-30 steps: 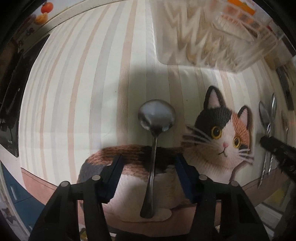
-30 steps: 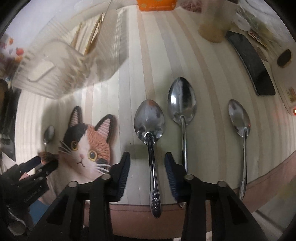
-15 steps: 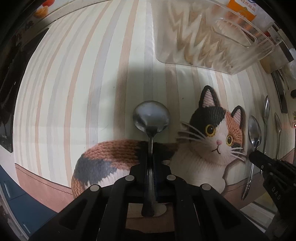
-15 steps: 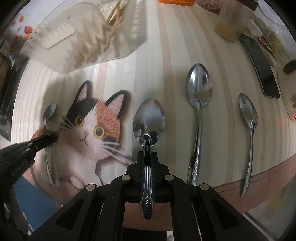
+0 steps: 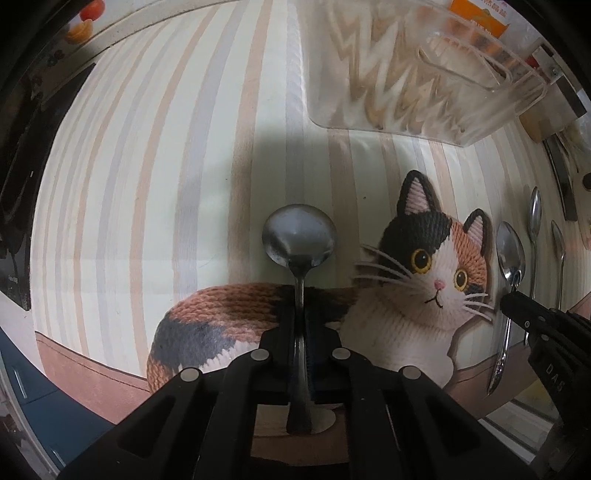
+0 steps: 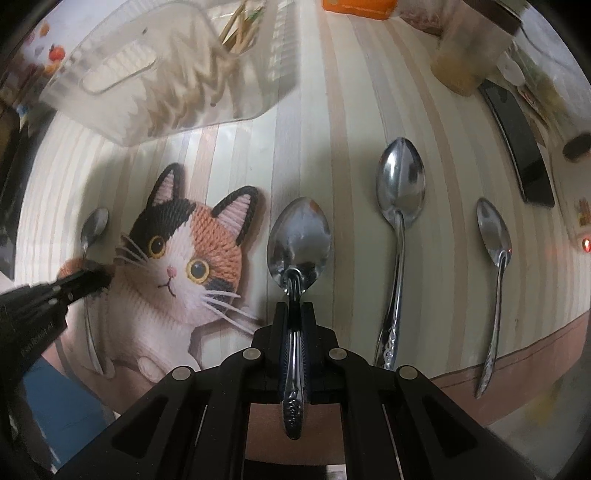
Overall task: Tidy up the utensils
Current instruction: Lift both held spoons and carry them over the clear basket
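Note:
My left gripper is shut on the handle of a round-bowled metal spoon, its bowl pointing away over the striped mat. My right gripper is shut on the handle of an oval metal spoon. Two more spoons lie on the mat to its right: a large one and a smaller one. A clear plastic utensil basket stands at the far side; it also shows in the left wrist view. The left gripper shows in the right wrist view, the right one in the left wrist view.
The mat has a knitted cat picture between the two grippers. A black phone, a plastic cup and an orange box stand at the far right. The table's front edge runs just below the spoon handles.
Both grippers went from open around the spoon handles to shut on them. Both spoons have since come up slightly off the mat with the grippers.

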The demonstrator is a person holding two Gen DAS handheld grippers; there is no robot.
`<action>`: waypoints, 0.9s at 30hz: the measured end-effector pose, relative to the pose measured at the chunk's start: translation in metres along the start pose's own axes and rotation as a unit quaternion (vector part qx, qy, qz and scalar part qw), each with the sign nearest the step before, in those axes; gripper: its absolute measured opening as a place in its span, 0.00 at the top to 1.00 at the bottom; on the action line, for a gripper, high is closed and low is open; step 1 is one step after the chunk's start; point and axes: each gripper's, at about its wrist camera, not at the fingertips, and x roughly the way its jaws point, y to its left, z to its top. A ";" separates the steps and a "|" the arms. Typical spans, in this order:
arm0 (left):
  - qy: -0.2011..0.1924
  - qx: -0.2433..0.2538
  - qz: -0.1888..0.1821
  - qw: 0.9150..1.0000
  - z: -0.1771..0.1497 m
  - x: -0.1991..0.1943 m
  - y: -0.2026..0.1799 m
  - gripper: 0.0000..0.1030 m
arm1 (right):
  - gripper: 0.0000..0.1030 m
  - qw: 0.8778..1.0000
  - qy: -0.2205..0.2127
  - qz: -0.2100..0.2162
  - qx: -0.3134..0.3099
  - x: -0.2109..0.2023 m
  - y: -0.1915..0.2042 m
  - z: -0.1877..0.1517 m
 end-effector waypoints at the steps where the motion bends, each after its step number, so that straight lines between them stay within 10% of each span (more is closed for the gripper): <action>1: -0.005 0.001 0.002 1.000 -0.001 -0.003 0.000 0.98 | 0.94 1.000 -0.005 0.002 0.004 -0.002 -0.002 -0.001; 27: -0.179 -0.022 -0.027 0.983 0.025 -0.169 0.029 0.98 | 0.98 0.983 -0.152 0.108 0.002 -0.145 0.004 0.039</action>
